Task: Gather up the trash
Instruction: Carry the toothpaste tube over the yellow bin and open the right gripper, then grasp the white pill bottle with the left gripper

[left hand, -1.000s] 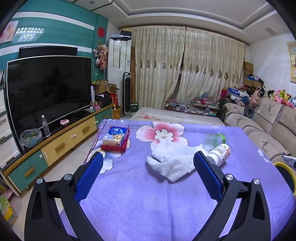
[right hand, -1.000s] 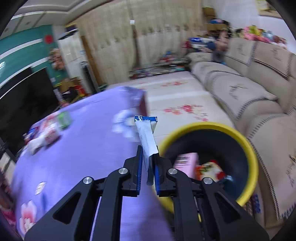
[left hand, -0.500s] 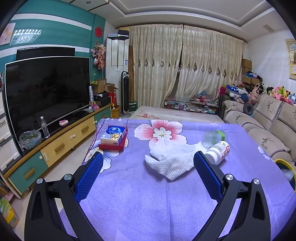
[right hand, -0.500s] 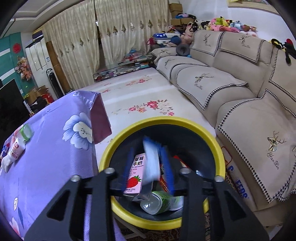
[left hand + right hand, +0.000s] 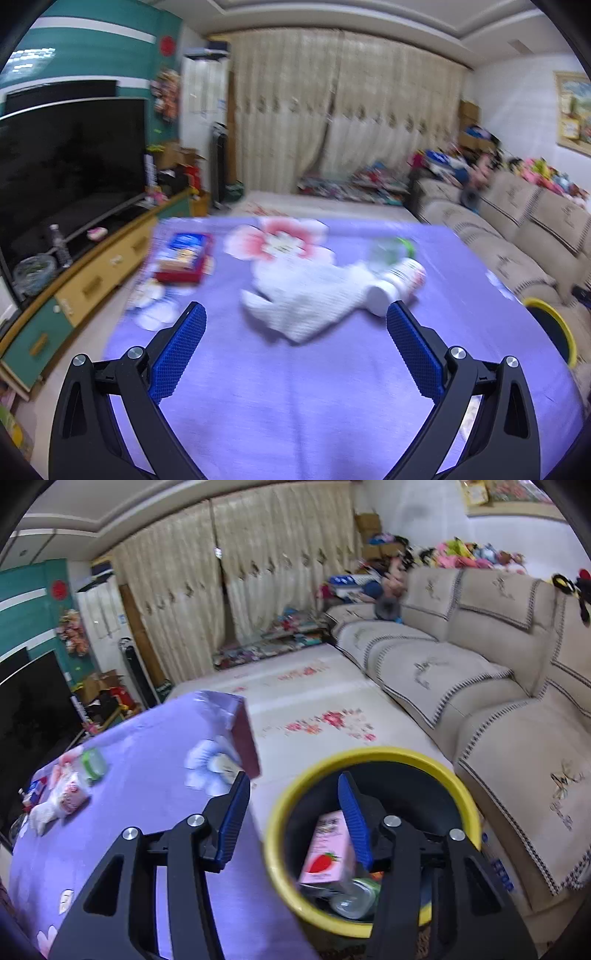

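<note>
My left gripper [image 5: 295,314] is open and empty above the purple flowered table [image 5: 295,387]. A crumpled white tissue [image 5: 306,299] lies just beyond its fingertips. A white bottle [image 5: 397,286] lies on its side to the right, with a clear green-capped container [image 5: 391,249] behind it. My right gripper [image 5: 293,786] is open and empty over the near rim of the yellow-rimmed black trash bin [image 5: 284,801]. Inside the bin lie a pink strawberry milk carton [image 5: 327,853] and a can [image 5: 354,897]. The bin's rim also shows in the left wrist view [image 5: 550,314].
A red tray with a blue box [image 5: 184,254] sits at the table's left. A TV [image 5: 70,173] on a yellow-green cabinet [image 5: 92,280] stands left. A beige sofa [image 5: 480,686] runs along the right, close to the bin. The same bottle and tissue show in the right wrist view [image 5: 70,794].
My right gripper opened over the bin and let go of the white-and-blue wrapper, then pulled back and up. My left gripper moved closer to the tissue; its view is blurred.
</note>
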The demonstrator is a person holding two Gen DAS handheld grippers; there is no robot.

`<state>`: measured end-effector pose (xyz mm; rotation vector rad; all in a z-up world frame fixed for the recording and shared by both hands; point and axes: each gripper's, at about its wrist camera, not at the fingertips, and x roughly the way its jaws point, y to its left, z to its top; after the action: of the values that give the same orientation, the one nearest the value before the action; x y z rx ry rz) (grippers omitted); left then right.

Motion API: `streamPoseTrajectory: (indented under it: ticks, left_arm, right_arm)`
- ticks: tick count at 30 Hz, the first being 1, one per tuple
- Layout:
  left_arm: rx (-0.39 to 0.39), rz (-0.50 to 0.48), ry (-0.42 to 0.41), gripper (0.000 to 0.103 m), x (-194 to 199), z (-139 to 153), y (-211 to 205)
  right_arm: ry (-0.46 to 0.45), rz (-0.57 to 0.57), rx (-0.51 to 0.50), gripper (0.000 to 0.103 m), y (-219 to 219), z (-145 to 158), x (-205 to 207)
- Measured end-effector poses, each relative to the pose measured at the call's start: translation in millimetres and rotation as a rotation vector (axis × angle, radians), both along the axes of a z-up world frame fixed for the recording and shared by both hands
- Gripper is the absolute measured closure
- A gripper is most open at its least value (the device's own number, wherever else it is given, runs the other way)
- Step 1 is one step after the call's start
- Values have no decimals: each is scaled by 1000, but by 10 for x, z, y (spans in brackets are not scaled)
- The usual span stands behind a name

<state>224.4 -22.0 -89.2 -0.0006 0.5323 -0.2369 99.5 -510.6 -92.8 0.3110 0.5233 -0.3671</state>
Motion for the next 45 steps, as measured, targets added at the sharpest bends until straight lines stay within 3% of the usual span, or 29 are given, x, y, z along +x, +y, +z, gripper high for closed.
streamPoseTrajectory:
  ticks: [7,14,27,31,33,37,45]
  left_arm:
    - [24,-245,119,6,237,16,-539]
    - [79,-386,170,8,717,-110,-963]
    - [227,-461,177,14,1270,-309,-1542]
    - [255,-494,217,28,1371,-403,-1688]
    - [273,-492,218,28,1382,-427,-1726]
    - [278,-501,237,44,1402,-442,-1808]
    - [336,-530,257,47,1281,-621,-1989]
  right_arm:
    - [-36,94,-52,53,478,-15,67]
    - [-45,114,-28,52,551,-65,92]
    - [-32,119,-9,49,530,-93,120]
    - [-28,123,-1,48,505,-104,116]
    - [-26,124,5,48,496,-108,120]
    - [-23,128,14,48,466,-113,128]
    - [-23,140,31,48,430,-113,139]
